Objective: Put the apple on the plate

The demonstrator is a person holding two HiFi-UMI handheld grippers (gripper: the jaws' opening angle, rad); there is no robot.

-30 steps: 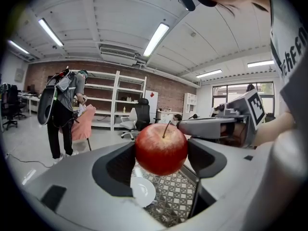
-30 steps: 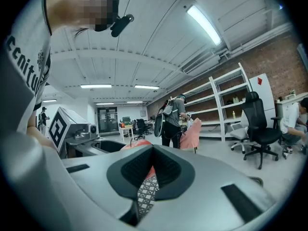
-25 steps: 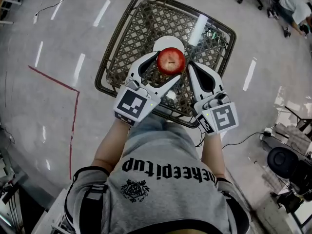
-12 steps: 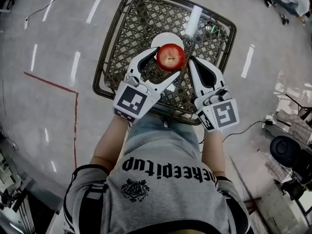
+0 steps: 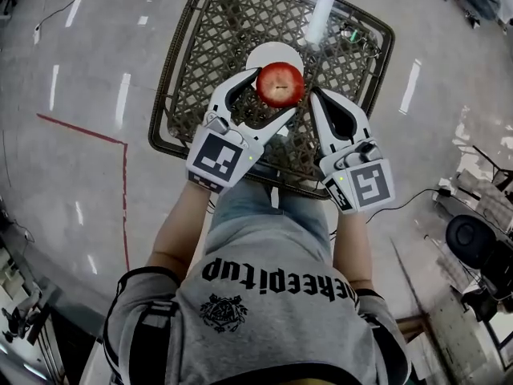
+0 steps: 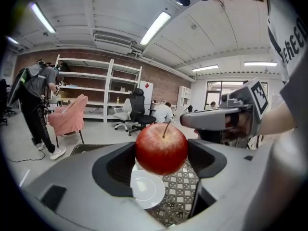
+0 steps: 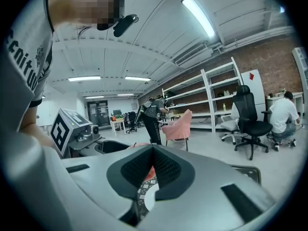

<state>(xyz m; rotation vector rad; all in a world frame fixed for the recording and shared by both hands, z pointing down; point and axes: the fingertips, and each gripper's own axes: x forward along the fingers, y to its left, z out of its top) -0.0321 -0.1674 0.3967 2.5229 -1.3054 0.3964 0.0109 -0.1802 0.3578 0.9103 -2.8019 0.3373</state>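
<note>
A red apple (image 5: 280,85) hangs above a small white plate (image 5: 272,53), with my left gripper (image 5: 276,95) shut on it. The plate lies in the middle of a dark woven table (image 5: 200,62). In the left gripper view the apple (image 6: 161,148) sits between both jaws, stem up, with the plate (image 6: 147,189) below it. My right gripper (image 5: 314,96) is just right of the apple, its jaws shut together with nothing between them. In the right gripper view a sliver of the apple (image 7: 149,173) and the plate (image 7: 150,198) shows past the jaws.
The table has a raised rim (image 5: 164,111) and a small green item (image 5: 349,34) at its far right. A red tape line (image 5: 80,131) marks the floor at left. An office chair (image 5: 473,247) and cables lie at right. A person (image 6: 41,105) stands by shelves.
Both grippers have edged slightly forward over the table with the apple still held in the left one. The right gripper keeps its place beside it.
</note>
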